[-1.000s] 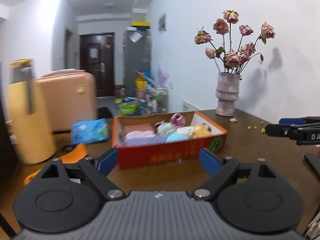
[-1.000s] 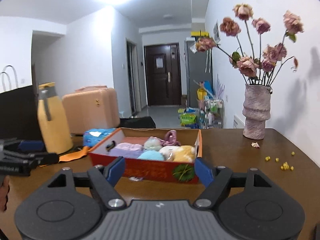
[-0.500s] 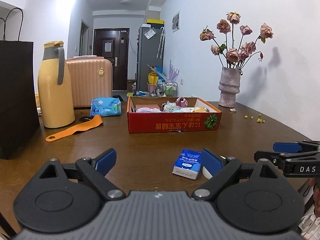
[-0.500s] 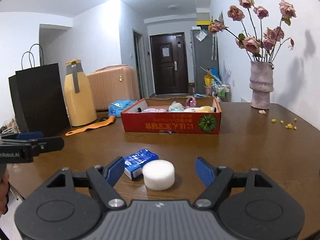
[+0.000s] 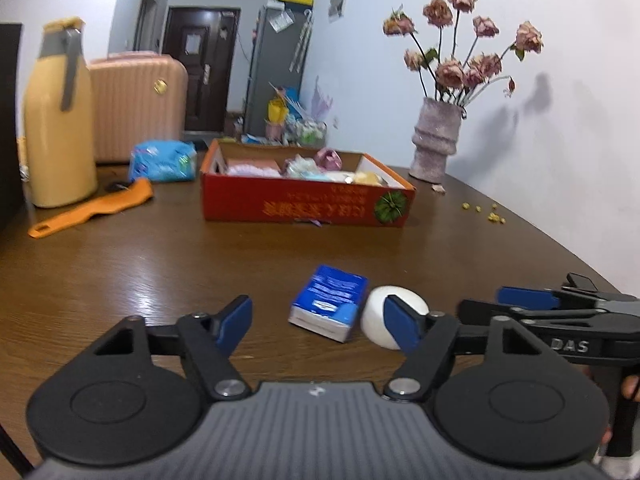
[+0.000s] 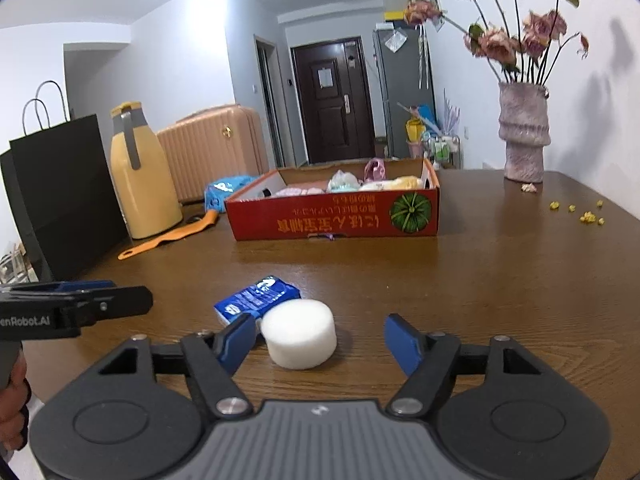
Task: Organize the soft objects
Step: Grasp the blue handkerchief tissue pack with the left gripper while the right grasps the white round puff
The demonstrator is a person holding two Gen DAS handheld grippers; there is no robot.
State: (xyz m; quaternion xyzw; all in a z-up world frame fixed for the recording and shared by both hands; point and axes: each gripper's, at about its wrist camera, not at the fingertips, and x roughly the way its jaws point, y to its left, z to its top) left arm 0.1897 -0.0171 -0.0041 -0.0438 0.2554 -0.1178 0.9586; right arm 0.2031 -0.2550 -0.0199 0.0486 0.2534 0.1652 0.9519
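A blue tissue pack (image 5: 328, 302) lies on the brown table (image 5: 160, 264), with a white foam cylinder (image 5: 376, 316) beside it on the right. My left gripper (image 5: 318, 324) hangs low over the table, jaws closing; the pack sits between its pads, untouched. My right gripper (image 6: 320, 340) is also closing around the foam cylinder (image 6: 300, 334), and its left pad is near the foam while the right pad stands well off. The tissue pack (image 6: 256, 298) lies just behind the foam. Further back stands a red cardboard box (image 5: 308, 208) (image 6: 332, 220) holding several soft toys.
A yellow jug (image 6: 140, 176), an orange flat tool (image 6: 168, 240) and a black paper bag (image 6: 60, 200) stand at the left. A vase of dried roses (image 6: 522, 136) stands at the back right, with yellow crumbs (image 6: 584, 216) near it. A blue wipes pack (image 5: 162, 160) lies behind the box.
Both grippers have drawn back from the box and sunk toward the table's front. The tissue pack and foam now sit between the jaws, which have narrowed.
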